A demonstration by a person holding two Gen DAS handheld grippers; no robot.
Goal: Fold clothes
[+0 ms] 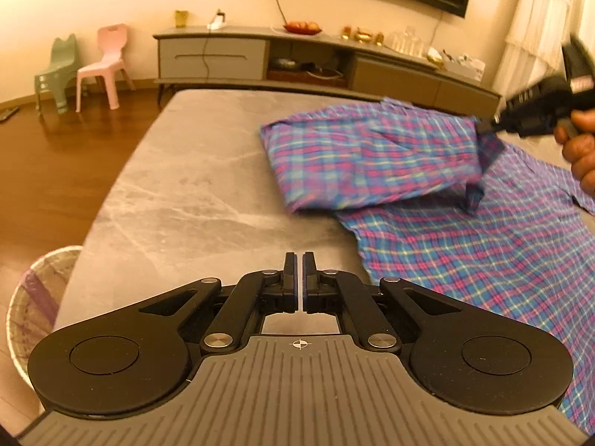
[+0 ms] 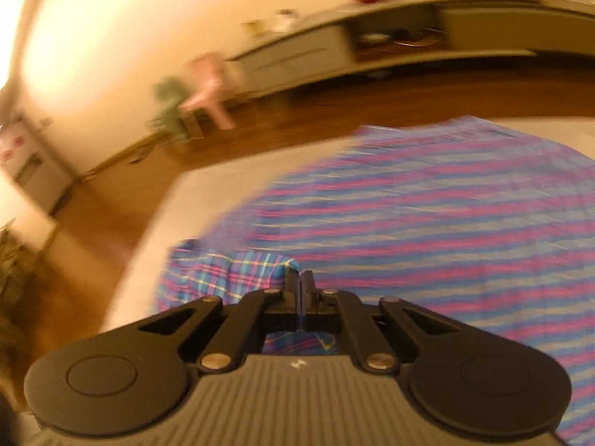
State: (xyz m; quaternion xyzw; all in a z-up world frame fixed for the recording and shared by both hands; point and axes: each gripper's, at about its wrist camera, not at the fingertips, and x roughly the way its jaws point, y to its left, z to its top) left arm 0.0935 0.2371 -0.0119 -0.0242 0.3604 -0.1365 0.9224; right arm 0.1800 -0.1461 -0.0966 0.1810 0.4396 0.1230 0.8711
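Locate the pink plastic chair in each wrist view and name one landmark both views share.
Left wrist view: the pink chair stands at upper left on the wood floor, right of a green chair.
Right wrist view: the pink chair is a blurred shape left of centre, near the top, again beside the green chair.
Shared landmark: the long grey TV cabinet along the wall.

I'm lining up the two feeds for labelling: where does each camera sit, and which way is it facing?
Left wrist: on the left hand-held gripper, low over the table, facing the cabinet; its shut fingers, plus the right hand-held gripper and hand, show.
Right wrist: on the right hand-held gripper, angled down over the shirt; fingers pinch fabric; blurred.
Shared: shirt, table, cabinet, pink chair.
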